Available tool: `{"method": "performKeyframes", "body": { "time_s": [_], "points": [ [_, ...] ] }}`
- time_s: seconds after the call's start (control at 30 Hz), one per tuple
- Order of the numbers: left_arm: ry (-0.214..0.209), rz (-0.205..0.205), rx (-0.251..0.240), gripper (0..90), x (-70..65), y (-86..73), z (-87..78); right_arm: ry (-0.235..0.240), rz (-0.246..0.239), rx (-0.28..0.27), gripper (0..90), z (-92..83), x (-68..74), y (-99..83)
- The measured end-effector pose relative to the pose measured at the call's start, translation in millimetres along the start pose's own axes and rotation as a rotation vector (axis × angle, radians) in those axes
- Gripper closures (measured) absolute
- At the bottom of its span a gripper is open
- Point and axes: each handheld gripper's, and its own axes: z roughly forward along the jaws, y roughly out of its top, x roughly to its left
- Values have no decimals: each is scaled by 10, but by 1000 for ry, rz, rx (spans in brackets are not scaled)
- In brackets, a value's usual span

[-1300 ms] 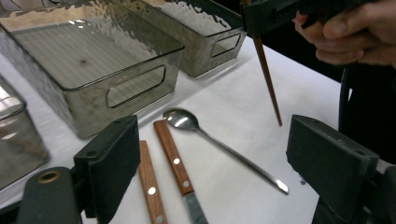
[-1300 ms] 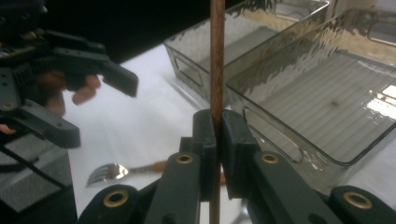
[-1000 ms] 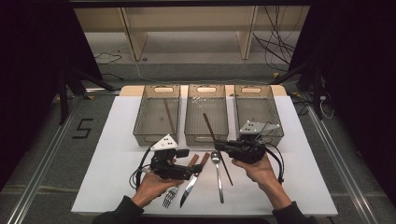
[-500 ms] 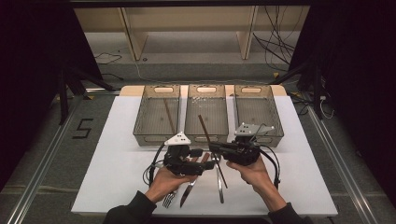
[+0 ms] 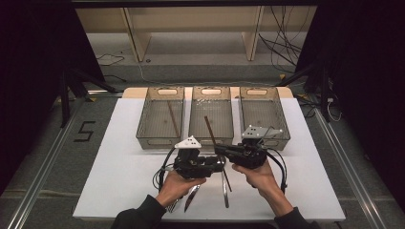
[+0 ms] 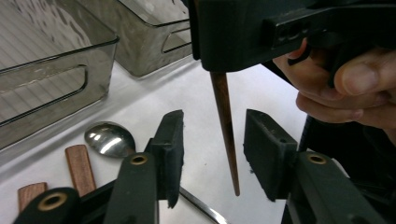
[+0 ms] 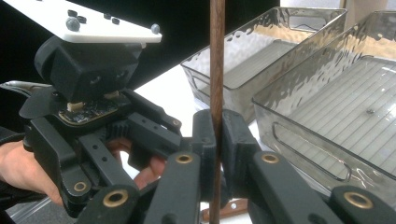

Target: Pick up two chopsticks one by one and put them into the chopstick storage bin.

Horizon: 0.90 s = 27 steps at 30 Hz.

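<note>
A dark brown chopstick (image 5: 208, 126) stands tilted over the table's front, its upper end towards the middle tray. My right gripper (image 5: 220, 151) is shut on it around mid-length; in the right gripper view the pads (image 7: 205, 140) press the chopstick (image 7: 216, 56) from both sides. My left gripper (image 5: 218, 165) faces it from the left. Its jaws have just been closing, and the chopstick's pointed lower end (image 6: 226, 135) hangs between them with a gap on each side of the left gripper (image 6: 212, 140).
Three clear grey trays (image 5: 160, 136) (image 5: 210, 138) (image 5: 282, 114) stand in a row behind the hands; another chopstick (image 5: 172, 118) lies in the left one. A spoon (image 6: 109, 139), a knife (image 5: 191, 196) and wooden handles (image 6: 79, 168) lie on the white table (image 5: 119, 162) under the grippers.
My left gripper has moved right, up to the right gripper, and its jaws have narrowed around the chopstick's lower end. The right gripper has kept its place and its hold.
</note>
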Motion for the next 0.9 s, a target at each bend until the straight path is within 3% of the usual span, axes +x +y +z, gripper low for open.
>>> {"method": "performKeyframes", "body": {
  "time_s": [0.6, 0.8, 0.9],
  "points": [
    [-48, -27, -7, 771, 12, 19, 51, 1, -4, -5, 850, 14, 21, -11],
    [-55, -66, -8, 823, 52, 24, 30, 2, -7, -15, 847, 9, 28, -10],
    [-52, -61, -4, 840, 60, 36, 6, 13, -4, -27, 791, -12, 34, -1]
  ]
}}
